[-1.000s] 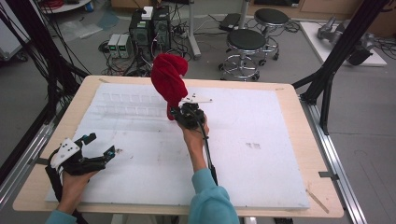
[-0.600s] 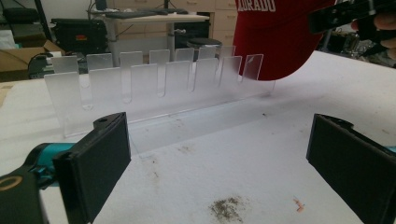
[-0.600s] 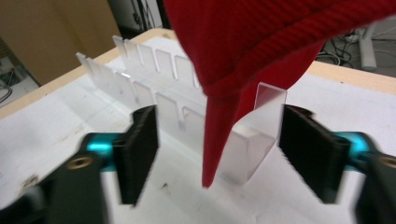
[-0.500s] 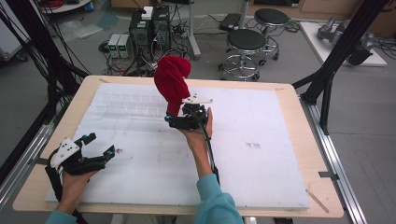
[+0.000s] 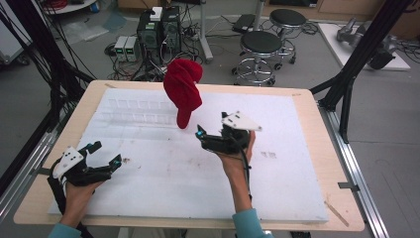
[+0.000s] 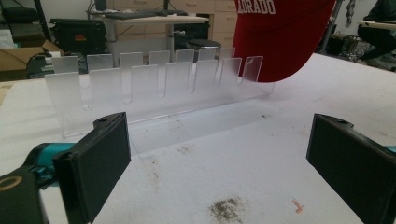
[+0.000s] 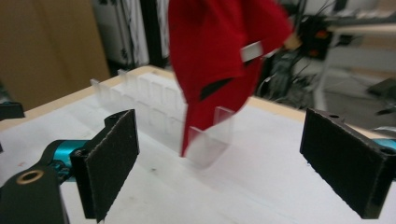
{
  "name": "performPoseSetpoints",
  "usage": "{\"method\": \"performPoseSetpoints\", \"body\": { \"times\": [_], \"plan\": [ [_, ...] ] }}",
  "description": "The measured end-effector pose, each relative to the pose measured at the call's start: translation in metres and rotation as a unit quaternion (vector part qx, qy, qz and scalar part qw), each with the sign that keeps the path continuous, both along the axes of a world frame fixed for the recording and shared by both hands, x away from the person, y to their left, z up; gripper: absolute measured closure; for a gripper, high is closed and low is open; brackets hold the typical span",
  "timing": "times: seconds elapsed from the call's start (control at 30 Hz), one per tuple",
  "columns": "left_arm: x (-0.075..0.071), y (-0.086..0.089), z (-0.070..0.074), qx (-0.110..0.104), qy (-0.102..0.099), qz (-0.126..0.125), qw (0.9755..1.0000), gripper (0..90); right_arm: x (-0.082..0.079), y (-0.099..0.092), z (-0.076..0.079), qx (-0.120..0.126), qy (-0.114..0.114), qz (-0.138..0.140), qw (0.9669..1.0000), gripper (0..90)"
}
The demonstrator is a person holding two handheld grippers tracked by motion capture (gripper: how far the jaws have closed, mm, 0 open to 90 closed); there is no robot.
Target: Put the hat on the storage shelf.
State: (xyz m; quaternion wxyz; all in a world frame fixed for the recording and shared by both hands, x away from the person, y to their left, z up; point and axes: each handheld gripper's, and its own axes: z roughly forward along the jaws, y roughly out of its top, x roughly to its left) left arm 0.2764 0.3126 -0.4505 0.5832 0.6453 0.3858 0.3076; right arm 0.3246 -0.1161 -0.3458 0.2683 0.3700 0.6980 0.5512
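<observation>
High view, from the left: your left gripper [image 5: 101, 157] rests near the white foam board's [image 5: 297, 188] left edge, jaws wide apart with nothing between them. Past it, the red cap [image 5: 182, 89] hangs on the right end of the clear acrylic rack [image 5: 138, 111]. Your right gripper [image 5: 202, 135] sits just right of the cap, its jaws just opened and clear of it.

red cap [image 6: 280, 42], white letters "ORADO", cut off
</observation>
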Motion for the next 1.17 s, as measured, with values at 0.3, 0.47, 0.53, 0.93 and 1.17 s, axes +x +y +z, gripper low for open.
{"method": "performPoseSetpoints", "body": {
  "times": [0.3, 0.47, 0.53, 0.93, 1.17],
  "plan": [
    [-0.003, 0.000, -0.001, 0.000, -0.015, 0.007, 0.9999, 6.7, -0.051, -0.075, -0.029, -0.007, -0.042, -0.032, 0.9986, 10.6],
    [-0.006, -0.001, -0.001, 0.002, -0.028, 0.007, 0.9996, 6.7, -0.074, -0.111, -0.063, 0.011, -0.053, -0.067, 0.9962, 10.6],
    [-0.007, -0.001, -0.002, 0.002, -0.033, 0.007, 0.9994, 6.7, -0.078, -0.118, -0.074, 0.016, -0.058, -0.075, 0.9953, 10.6],
    [-0.013, -0.001, -0.004, -0.001, -0.069, 0.010, 0.9976, 6.7, -0.078, -0.128, -0.105, 0.018, -0.067, -0.100, 0.9925, 10.6],
    [-0.015, 0.001, -0.004, -0.007, -0.074, 0.012, 0.9972, 6.8, -0.080, -0.129, -0.106, 0.021, -0.077, -0.102, 0.9916, 10.6]
  ]
}}
